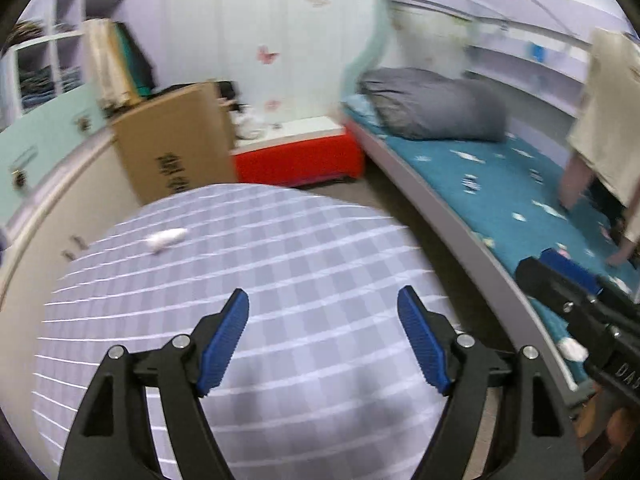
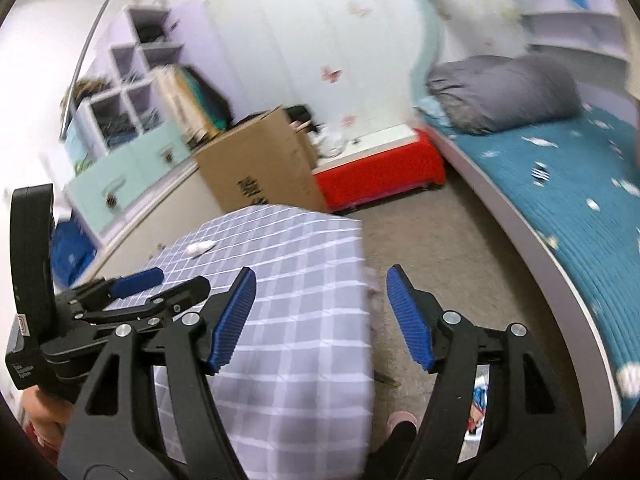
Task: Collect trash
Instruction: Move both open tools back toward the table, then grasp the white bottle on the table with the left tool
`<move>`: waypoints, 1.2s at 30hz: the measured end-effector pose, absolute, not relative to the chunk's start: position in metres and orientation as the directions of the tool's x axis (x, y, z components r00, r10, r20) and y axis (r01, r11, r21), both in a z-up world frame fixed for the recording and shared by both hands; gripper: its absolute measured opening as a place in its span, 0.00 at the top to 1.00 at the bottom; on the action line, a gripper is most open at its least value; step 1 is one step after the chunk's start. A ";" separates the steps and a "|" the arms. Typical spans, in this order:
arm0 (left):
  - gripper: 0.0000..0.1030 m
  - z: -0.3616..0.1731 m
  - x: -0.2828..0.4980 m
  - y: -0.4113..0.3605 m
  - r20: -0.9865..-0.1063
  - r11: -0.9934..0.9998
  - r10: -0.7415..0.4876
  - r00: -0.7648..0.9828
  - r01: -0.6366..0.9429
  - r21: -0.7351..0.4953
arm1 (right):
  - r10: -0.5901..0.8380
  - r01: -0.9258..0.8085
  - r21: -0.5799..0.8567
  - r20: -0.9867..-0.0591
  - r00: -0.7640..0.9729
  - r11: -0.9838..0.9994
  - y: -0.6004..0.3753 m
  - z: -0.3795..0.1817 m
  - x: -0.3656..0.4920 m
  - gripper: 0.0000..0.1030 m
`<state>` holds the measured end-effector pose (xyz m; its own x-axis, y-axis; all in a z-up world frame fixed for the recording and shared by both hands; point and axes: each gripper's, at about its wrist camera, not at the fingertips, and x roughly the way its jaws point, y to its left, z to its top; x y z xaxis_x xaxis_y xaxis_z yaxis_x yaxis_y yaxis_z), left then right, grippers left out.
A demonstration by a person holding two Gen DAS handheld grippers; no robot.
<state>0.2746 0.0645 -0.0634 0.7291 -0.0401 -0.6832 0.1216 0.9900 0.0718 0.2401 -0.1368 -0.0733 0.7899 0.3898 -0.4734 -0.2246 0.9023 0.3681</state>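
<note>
Holding Both Tools Apart and Empty Above the Checked Worktop

Holding position: the left tool [image 1: 323, 300] sits over the near half of the worktop [image 1: 280, 280], which is covered in a grey-and-white checked cloth. Its blue pads [image 1: 226, 344] stand well apart and nothing lies between them.

The right tool [image 2: 321, 282] sits over the right edge of the same worktop, with one pad above the cloth and the other above the carpet [image 2: 440, 248]. Its jaws are also apart and empty.

Task item: a small white crumpled scrap [image 1: 166, 238] lies on the far left part of the worktop, well apart from both tools. Motion blur prevents telling what it is made of.

Surroundings:
- A cardboard box [image 1: 176, 148] stands just beyond the far edge of the worktop.
- A red low bench [image 1: 296, 158] with a white top stands to the right of the box.
- A bed [image 1: 500, 192] with a teal cover runs along the right side; a grey pillow [image 1: 432, 106] rests at its far end.
- Shelves and pale green drawers [image 2: 120, 188] line the left wall.
</note>
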 end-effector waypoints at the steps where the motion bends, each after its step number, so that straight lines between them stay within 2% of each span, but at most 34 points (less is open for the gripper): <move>1: 0.27 -0.063 0.280 0.081 -0.686 0.993 -0.022 0.728 0.097 0.072 | 0.403 -0.244 0.361 -0.478 0.781 0.900 -0.125 -0.072 0.247 0.35; 4: 0.27 -0.064 0.300 0.126 -0.683 0.996 0.053 0.729 0.015 0.093 | 0.435 -0.302 0.323 -0.517 0.737 0.897 -0.079 -0.074 0.279 0.35; 11: 0.27 -0.089 0.364 0.215 -0.742 0.995 0.099 0.663 -0.079 0.062 | 0.460 -0.353 0.295 -0.598 0.656 0.888 -0.012 -0.089 0.340 0.35; 18: 0.27 -0.117 0.412 0.257 -0.773 1.000 0.016 0.634 -0.030 -0.004 | 0.481 -0.387 0.295 -0.645 0.594 0.874 0.032 -0.108 0.387 0.35; 26: 0.27 -0.133 0.450 0.265 -0.781 0.999 -0.022 0.625 0.052 0.014 | 0.505 -0.399 0.320 -0.652 0.565 0.859 0.043 -0.116 0.407 0.35; 28: 0.38 -0.135 0.455 0.266 -0.783 0.998 -0.027 0.621 0.054 0.008 | 0.514 -0.399 0.332 -0.649 0.561 0.855 0.044 -0.117 0.409 0.35; 29: 0.50 -0.139 0.458 0.266 -0.798 0.998 -0.048 0.601 0.068 -0.009 | 0.516 -0.398 0.335 -0.647 0.562 0.854 0.043 -0.117 0.409 0.35; 30: 0.57 -0.142 0.458 0.264 -0.806 0.997 -0.050 0.590 0.076 -0.007 | 0.518 -0.397 0.340 -0.644 0.562 0.853 0.041 -0.116 0.408 0.35; 32: 0.60 -0.141 0.454 0.257 -0.795 0.995 -0.018 0.606 0.092 0.048 | 0.522 -0.391 0.349 -0.640 0.564 0.851 0.038 -0.116 0.407 0.35; 36: 0.61 -0.136 0.441 0.248 -0.788 0.996 -0.011 0.616 0.074 0.044 | 0.524 -0.375 0.367 -0.629 0.574 0.851 0.020 -0.113 0.399 0.35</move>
